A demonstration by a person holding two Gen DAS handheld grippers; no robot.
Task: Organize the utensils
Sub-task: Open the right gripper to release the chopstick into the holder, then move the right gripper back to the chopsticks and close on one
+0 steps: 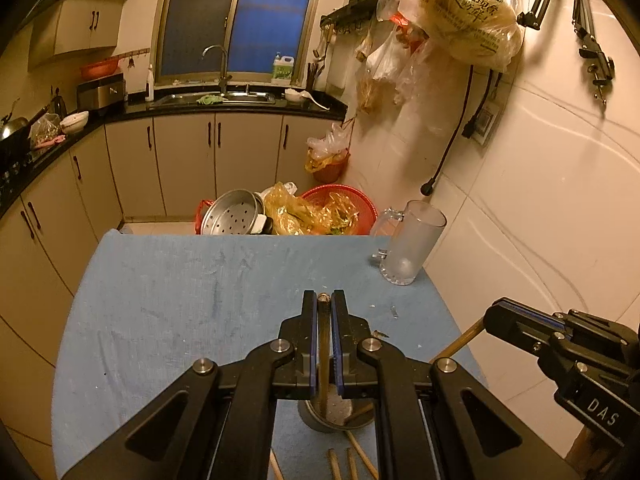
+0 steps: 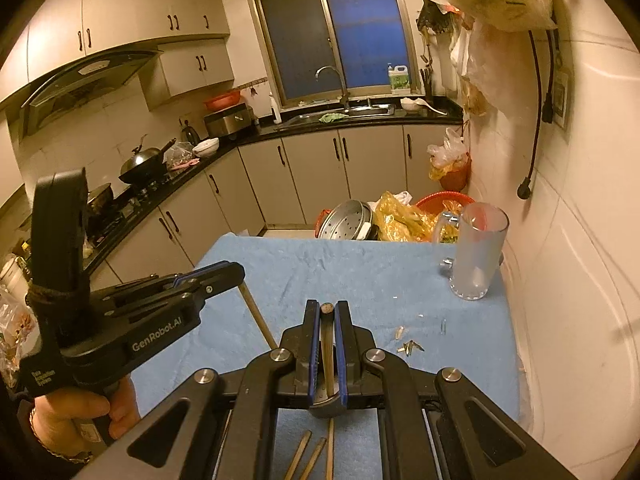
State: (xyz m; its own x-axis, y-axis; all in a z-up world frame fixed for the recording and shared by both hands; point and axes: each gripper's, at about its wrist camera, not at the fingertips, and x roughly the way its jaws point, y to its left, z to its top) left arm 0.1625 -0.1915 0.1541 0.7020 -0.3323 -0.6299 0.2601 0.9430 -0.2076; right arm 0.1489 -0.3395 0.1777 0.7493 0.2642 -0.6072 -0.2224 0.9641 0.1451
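My left gripper (image 1: 323, 300) is shut on a wooden chopstick (image 1: 323, 344) whose lower end goes down into a metal cup (image 1: 334, 420) on the blue cloth. My right gripper (image 2: 327, 308) is shut on another chopstick (image 2: 328, 348), also held over the metal cup (image 2: 326, 404). Each gripper shows in the other's view: the right one (image 1: 492, 316) with its chopstick (image 1: 460, 342), the left one (image 2: 236, 272) with its chopstick (image 2: 258, 316). Several loose chopsticks (image 1: 352, 460) lie on the cloth near me, also seen in the right wrist view (image 2: 308, 456).
A frosted glass mug (image 1: 412, 244) stands at the table's far right corner, by the tiled wall (image 1: 540, 200). Small scraps (image 2: 410, 346) lie on the blue cloth (image 1: 180, 300). Beyond the table's far edge sit a steamer pot (image 1: 234, 218) and a red basket (image 1: 348, 208).
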